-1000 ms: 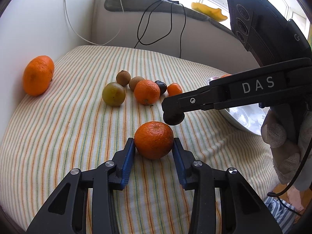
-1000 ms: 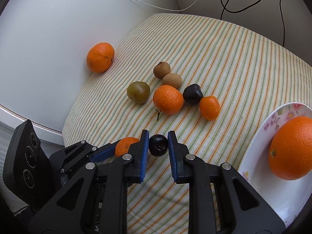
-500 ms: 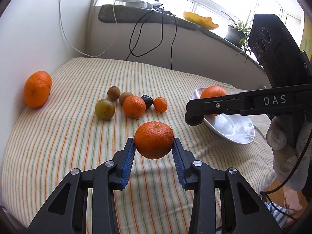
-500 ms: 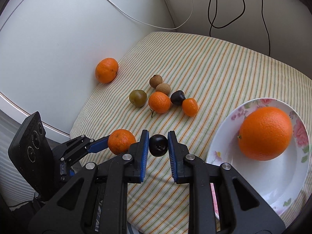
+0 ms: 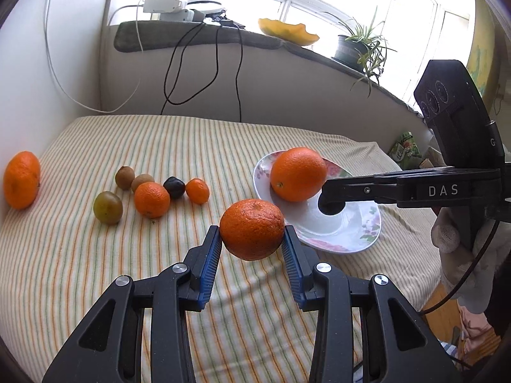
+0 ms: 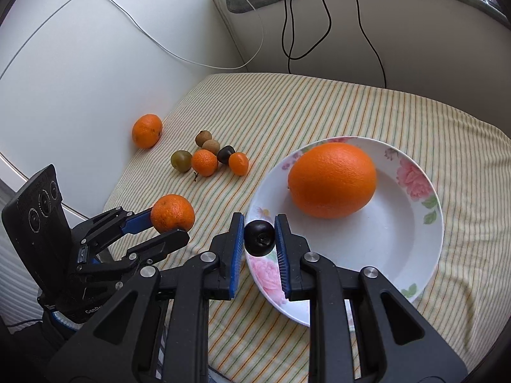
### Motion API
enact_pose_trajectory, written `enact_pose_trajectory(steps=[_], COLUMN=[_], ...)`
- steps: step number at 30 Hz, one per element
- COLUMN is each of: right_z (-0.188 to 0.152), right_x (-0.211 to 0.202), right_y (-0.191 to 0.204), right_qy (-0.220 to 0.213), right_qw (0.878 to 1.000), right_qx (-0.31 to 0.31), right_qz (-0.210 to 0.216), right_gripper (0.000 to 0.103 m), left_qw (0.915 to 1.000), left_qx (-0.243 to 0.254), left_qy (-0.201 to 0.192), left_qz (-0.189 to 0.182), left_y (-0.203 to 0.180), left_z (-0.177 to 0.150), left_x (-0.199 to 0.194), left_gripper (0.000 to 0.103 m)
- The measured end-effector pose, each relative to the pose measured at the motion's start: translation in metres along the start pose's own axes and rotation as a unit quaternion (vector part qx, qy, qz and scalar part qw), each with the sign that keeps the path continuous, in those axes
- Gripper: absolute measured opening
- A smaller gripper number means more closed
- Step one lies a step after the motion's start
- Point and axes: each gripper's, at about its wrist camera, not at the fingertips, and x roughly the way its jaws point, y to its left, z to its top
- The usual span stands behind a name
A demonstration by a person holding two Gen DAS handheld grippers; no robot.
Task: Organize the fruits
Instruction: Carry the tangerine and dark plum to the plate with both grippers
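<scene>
In the left wrist view, a lone mandarin (image 5: 21, 183) sits at the far left edge against the white wall. Right of it, a cluster lies on the striped cloth (image 5: 159, 146): two brownish fruits (image 5: 124, 177), a green-brown fruit (image 5: 108, 207), a tangerine (image 5: 151, 195), a dark plum (image 5: 174, 187) and a small orange fruit (image 5: 197, 191) (which of them touch is hard to tell). At centre, the left gripper (image 5: 252, 244) is closed partway on an orange tangerine (image 5: 252, 229), held clear of the cloth. Further right, a large orange (image 5: 298, 174) rests in the floral plate (image 5: 367, 236). The right gripper (image 5: 332, 204) reaches in from the right edge over the plate; seen side-on, its grip is hidden here.

In the right wrist view, its blue pads (image 6: 237, 242) pinch a small dark fruit (image 6: 259, 237) above the plate's near rim. The rim below is partly covered by the fingers.
</scene>
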Motion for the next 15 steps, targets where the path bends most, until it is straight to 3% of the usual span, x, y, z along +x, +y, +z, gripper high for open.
enact_pose_trajectory(steps=[15], right_z=[-0.013], right_x=[-0.014], right_y=[-0.059], right_qy=[-0.014], right_qw=[0.998], right_qx=[0.037], right_qz=[-0.043], right_gripper=[0.02], left_qw=[0.9989], left_qx=[0.025], left_qy=[0.021], left_qz=[-0.034], left_y=[-0.04], left_z=[0.009], left_x=[0.029], left_gripper=[0.037])
